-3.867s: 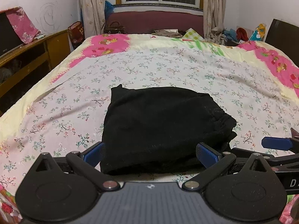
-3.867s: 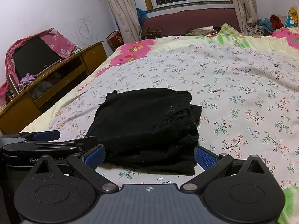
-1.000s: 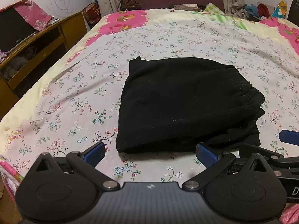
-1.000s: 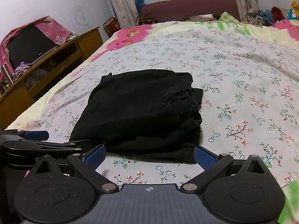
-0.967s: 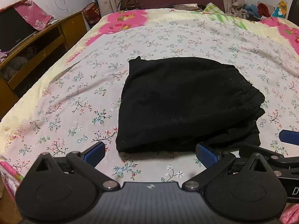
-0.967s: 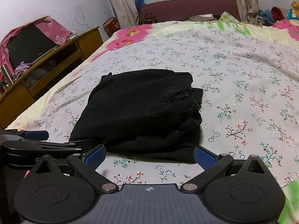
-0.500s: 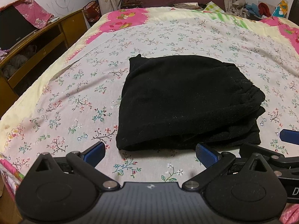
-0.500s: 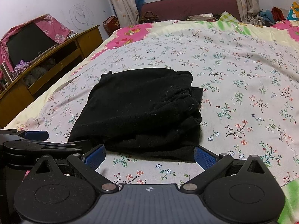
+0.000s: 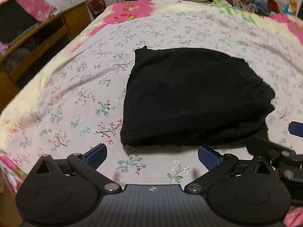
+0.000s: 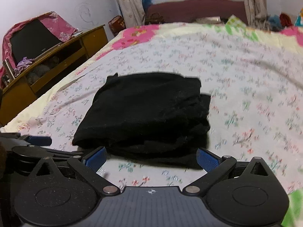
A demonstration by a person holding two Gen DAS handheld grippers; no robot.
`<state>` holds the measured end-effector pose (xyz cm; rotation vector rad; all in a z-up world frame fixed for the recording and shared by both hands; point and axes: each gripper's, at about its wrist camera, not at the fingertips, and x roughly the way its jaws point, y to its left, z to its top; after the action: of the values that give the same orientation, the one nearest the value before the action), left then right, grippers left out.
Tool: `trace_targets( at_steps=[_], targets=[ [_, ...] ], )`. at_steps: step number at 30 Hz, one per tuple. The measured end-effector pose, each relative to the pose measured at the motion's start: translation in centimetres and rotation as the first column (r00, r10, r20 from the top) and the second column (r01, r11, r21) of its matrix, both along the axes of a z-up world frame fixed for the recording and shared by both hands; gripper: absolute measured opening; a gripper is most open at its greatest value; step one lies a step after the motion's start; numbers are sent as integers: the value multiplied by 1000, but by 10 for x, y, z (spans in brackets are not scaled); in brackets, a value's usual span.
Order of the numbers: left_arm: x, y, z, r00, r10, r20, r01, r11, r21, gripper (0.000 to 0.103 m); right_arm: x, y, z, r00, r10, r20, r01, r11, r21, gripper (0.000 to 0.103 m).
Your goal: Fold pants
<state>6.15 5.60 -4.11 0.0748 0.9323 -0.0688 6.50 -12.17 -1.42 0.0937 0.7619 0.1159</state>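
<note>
The black pants [image 9: 193, 98] lie folded into a compact stack on the floral bed sheet [image 9: 75, 94]. They also show in the right wrist view [image 10: 147, 111]. My left gripper [image 9: 152, 156] is open and empty, held just short of the stack's near edge. My right gripper [image 10: 150, 158] is open and empty, also just short of the near edge. The right gripper shows at the right edge of the left wrist view [image 9: 280, 151]. The left gripper shows at the left edge of the right wrist view [image 10: 37, 147].
A wooden cabinet [image 10: 53, 56] with a covered TV [image 10: 32, 37] stands left of the bed. Curtains [image 10: 128, 3], a window and a dark red headboard [image 10: 193, 9] are at the far end. Loose clothes [image 9: 265, 3] lie at the far right.
Both grippers have drawn back slightly from the folded pants and both views are now blurred by motion. The right view has tilted up. The pants have not moved.
</note>
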Motion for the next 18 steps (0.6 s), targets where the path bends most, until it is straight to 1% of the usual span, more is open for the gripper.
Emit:
trace_targets(
  at_steps=[3,5,11,18],
  targets=[
    [-2,-4,4,1000,-9,22,8,999,31,103,3,-4,5,1000,-6,3,6,1000,19,92],
    [-2,-6,4,1000,-12,23,11,999,36,103,3,-3,8,1000,-5,11,5,1000,9,92],
    [0,-2,4,1000,1,21,-1,1000,22,103,4,1,8,1000,-10,9,10,1000,-21,92],
    [-1,3,5,1000,10,17,-10,1000,4,103,2,6,9,1000,-4,11,4,999,-32,92]
  ],
)
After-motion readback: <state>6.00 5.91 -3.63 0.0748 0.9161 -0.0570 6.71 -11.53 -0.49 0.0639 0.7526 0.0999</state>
